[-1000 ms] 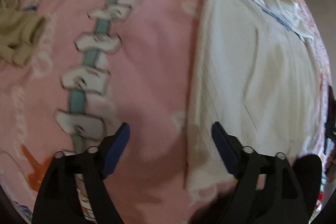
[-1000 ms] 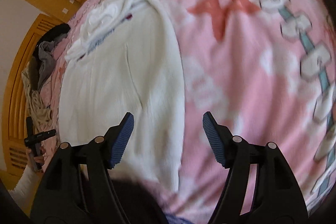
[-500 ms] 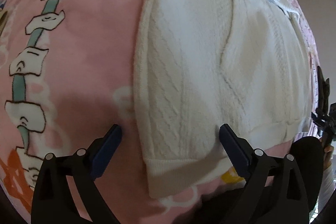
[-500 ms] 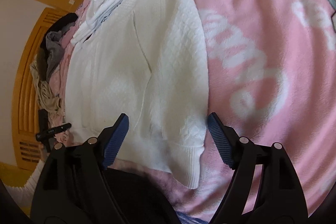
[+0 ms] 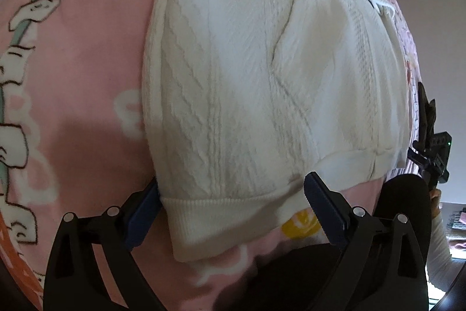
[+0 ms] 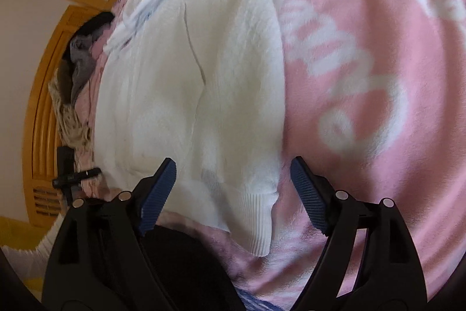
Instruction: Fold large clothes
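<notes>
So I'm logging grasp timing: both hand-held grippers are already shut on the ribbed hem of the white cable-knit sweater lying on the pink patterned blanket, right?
Not quite. Both wrist views show the left hand-held gripper and right hand-held gripper open, jaws spread either side of the ribbed hem, not shut on it. The white cable-knit sweater does lie on the pink patterned blanket.

Sweater (image 5: 262, 77) on blanket (image 5: 87, 77), hem nearest.

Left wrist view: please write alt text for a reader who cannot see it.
The open left gripper straddles the ribbed hem corner of a white cable-knit sweater lying on a pink patterned blanket. Its jaws stand wide apart, not yet gripping. The right gripper appears at the far edge.
</notes>
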The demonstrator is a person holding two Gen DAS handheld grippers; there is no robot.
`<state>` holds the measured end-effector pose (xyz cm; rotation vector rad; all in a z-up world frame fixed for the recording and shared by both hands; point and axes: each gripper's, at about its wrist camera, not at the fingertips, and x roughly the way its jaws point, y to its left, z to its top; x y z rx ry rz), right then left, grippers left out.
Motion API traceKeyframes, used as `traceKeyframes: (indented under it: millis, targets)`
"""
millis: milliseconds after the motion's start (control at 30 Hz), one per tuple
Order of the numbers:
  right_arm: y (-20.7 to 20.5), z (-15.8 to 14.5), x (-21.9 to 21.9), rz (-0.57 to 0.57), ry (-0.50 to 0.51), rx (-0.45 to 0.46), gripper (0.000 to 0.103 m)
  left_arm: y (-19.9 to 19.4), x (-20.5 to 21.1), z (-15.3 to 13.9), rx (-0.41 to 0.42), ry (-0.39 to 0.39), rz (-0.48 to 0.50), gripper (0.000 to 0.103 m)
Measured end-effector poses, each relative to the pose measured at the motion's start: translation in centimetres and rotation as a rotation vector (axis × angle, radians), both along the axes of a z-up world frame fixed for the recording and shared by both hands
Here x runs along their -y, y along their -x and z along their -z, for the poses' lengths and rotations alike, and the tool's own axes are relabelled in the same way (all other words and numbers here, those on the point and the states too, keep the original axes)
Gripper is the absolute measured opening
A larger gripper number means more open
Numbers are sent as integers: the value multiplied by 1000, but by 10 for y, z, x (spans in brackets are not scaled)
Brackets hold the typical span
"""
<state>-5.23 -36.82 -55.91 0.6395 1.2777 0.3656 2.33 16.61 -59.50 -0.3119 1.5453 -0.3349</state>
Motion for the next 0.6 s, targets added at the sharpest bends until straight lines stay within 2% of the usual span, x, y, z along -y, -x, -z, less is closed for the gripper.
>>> traceKeyframes:
  millis: [133, 200, 233, 267, 300, 333, 367, 400, 467, 567, 600]
  targets:
    - [-2, -2, -22, -99, -25, 18, 81, 1, 9, -3, 4, 24, 27, 89]
    - [-2, -3, -30, -119, -8, 25, 79, -1, 20, -8, 25, 4, 48, 85]
    - [-2, -2, -33, -116, 27, 25, 72, -2, 25, -7, 15, -32, 45, 83]
    - [-2, 0, -35, -112, 58, 23, 64, -3, 26, -6, 8, -52, 39, 76]
    - [-2, 0, -37, -106, 102, 23, 60, -4, 27, -6, 5, -75, 28, 68]
    - [-1, 0, -39, -104, 121, 27, 49, -6, 28, -6, -3, -78, 16, 64]
    - [-1, -1, -39, -99, 157, 28, 39, -7, 28, -7, -7, -78, 7, 53]
    - [0, -2, -38, -90, 167, 29, 33, -8, 27, -8, -11, -73, -5, 48]
    - [2, -4, -36, -69, 151, 37, 26, -9, 27, -12, -12, -60, -21, 28]
    - [2, -12, -40, -60, 140, 56, 17, -13, 33, -22, -2, -57, -30, 19]
    - [1, -18, -41, -49, 96, 75, 17, -14, 37, -27, 14, -58, -26, 17]
